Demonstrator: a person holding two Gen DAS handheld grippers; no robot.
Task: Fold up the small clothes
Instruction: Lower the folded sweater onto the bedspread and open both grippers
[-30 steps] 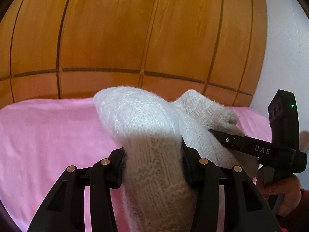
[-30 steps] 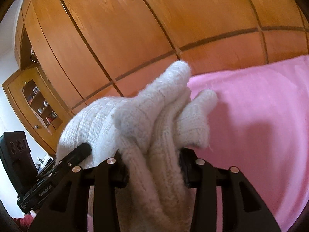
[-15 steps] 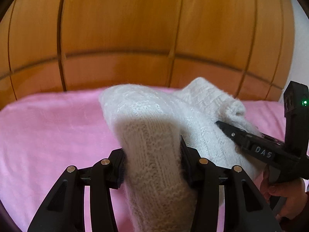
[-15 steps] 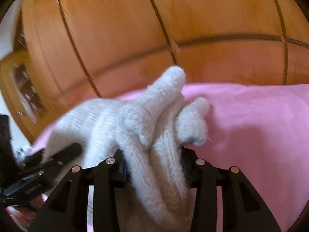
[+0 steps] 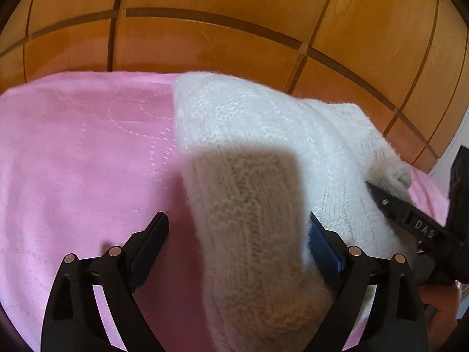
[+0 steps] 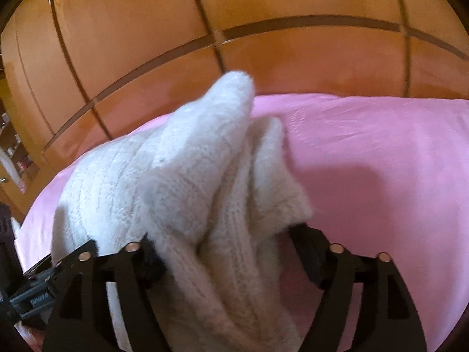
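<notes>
Fingers (image 5: 152, 234) spread, white knit (image 5: 249, 152) on pink bedspread (image 5: 73, 161), wood panelling (image 5: 205, 14) behind

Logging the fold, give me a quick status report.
Left gripper and right gripper just opened, white knit garment loose between fingers. Garment draped on pink bedspread. Nothing in the way.

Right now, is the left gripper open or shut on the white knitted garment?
Open. The left gripper has just been opening; its left pad stands clear of the white knitted garment between its jaws.

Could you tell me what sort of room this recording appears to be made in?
Most likely a bedroom: a pink quilted bedspread covers a wide soft surface, tall wooden wardrobe doors stand right behind it, and a white knitted garment lies on it.
</notes>
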